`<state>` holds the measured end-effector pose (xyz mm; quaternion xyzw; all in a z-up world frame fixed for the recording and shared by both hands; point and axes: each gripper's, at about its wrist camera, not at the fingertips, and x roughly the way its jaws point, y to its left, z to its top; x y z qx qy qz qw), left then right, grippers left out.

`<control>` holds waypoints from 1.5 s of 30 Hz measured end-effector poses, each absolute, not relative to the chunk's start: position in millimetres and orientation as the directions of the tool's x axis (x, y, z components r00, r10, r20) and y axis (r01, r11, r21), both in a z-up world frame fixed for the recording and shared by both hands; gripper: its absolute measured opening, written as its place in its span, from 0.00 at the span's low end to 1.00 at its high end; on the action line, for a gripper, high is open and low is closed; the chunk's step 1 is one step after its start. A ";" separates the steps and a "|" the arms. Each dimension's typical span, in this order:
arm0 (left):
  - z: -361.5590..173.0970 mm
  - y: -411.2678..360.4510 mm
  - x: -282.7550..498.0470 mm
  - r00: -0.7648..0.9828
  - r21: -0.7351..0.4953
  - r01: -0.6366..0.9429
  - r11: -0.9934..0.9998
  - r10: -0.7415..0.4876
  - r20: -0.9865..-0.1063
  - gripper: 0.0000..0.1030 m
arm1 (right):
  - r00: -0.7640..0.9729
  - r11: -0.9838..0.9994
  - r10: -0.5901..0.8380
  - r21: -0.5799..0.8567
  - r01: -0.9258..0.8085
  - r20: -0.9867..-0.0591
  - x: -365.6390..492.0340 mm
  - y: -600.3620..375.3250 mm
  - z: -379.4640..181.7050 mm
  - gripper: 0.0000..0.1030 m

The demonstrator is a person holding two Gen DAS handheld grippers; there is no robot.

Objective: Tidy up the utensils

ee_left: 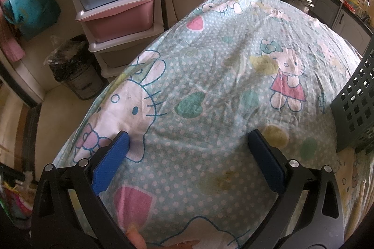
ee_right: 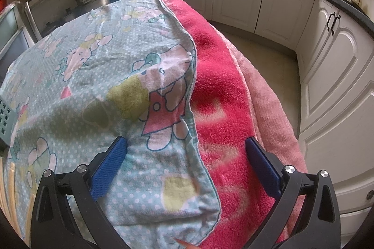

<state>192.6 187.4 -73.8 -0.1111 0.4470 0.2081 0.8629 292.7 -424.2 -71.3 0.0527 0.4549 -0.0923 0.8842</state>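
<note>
Left gripper (ee_left: 187, 155): jaws wide apart, nothing between them, hovering over the near part of the table's cartoon-print cloth (ee_left: 210, 85). Likely a ready pose, awaiting a first pick.

Right gripper (ee_right: 185, 160): jaws likewise spread and empty, held above the line where the cloth's hemmed edge overlaps a red towel (ee_right: 222, 108) toward the table's right edge. A paler pink layer (ee_right: 268, 97) hangs off that edge, under the red.

Basket (ee_left: 355, 104): dark green lattice, standing on the cloth at the table's right side in the left view; a sliver of it also shows at the left border of the right view. Its inside is out of sight, so contents cannot be told. Probable destination for utensils.

Utensils: none visible in either view; their place cannot be told. Task judged at its start.

Drawer towers (ee_left: 116, 3): two stacks beyond the table's left edge, grey, pink and beige drawers, all shut, contents hidden.

Bin (ee_left: 79, 71): bag-lined, on the floor beside the towers.
</note>
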 end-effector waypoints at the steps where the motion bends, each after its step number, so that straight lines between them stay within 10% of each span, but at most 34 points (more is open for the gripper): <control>1: -73.7 187.7 191.9 0.517 -0.010 -0.459 0.888 0.258 -0.816 0.91 | 0.569 0.977 -0.118 0.006 0.211 -0.814 292.8 -424.1 -71.6 0.95; 45: -73.9 187.8 194.3 0.515 -0.008 -0.462 0.887 0.261 -0.816 0.91 | 0.568 0.977 -0.128 -0.006 0.212 -0.813 294.1 -421.0 -72.5 0.95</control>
